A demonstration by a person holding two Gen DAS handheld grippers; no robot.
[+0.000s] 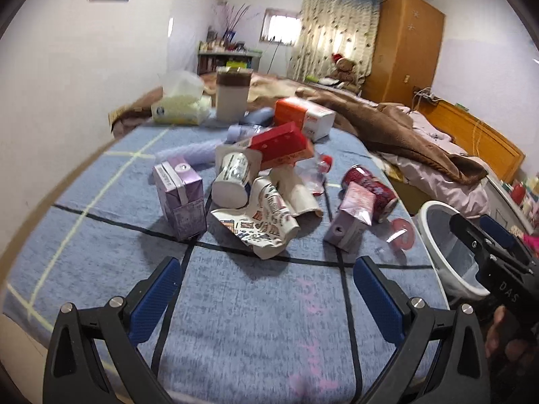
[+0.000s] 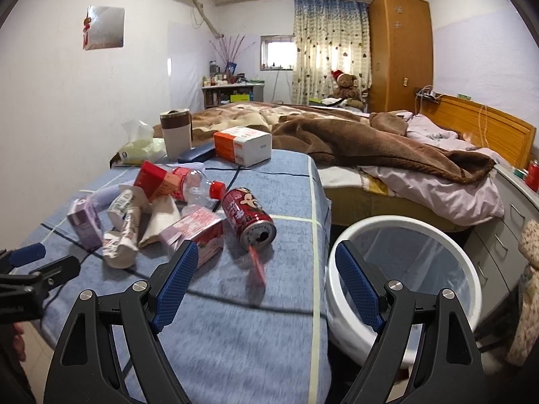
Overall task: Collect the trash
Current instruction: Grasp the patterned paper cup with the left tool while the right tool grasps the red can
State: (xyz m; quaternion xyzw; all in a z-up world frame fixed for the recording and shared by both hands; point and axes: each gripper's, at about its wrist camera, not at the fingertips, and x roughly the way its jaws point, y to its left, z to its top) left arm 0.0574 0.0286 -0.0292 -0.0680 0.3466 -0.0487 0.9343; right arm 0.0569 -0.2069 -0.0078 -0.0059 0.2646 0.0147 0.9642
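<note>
A pile of trash lies on a blue checked cloth (image 1: pixel 252 320): a purple carton (image 1: pixel 180 198), crushed paper cups (image 1: pixel 259 225), a red box (image 1: pixel 281 144), a pink carton (image 1: pixel 350 215) and a red can (image 1: pixel 370 185). In the right wrist view the red can (image 2: pixel 247 217) lies on its side by the pink carton (image 2: pixel 198 235) and a plastic bottle (image 2: pixel 198 185). A white bin (image 2: pixel 404 276) with a clear liner stands right of the table; it also shows in the left wrist view (image 1: pixel 448 245). My left gripper (image 1: pixel 266 286) is open and empty before the pile. My right gripper (image 2: pixel 266 272) is open and empty over the table's right edge.
At the back of the table stand a tissue pack (image 1: pixel 182 107), a brown-topped tumbler (image 1: pixel 232 94), an orange and white box (image 1: pixel 303 118) and a dark case (image 2: pixel 197 153). A bed with a brown blanket (image 2: pixel 370 141) lies behind. A drawer cabinet (image 2: pixel 512 215) stands at right.
</note>
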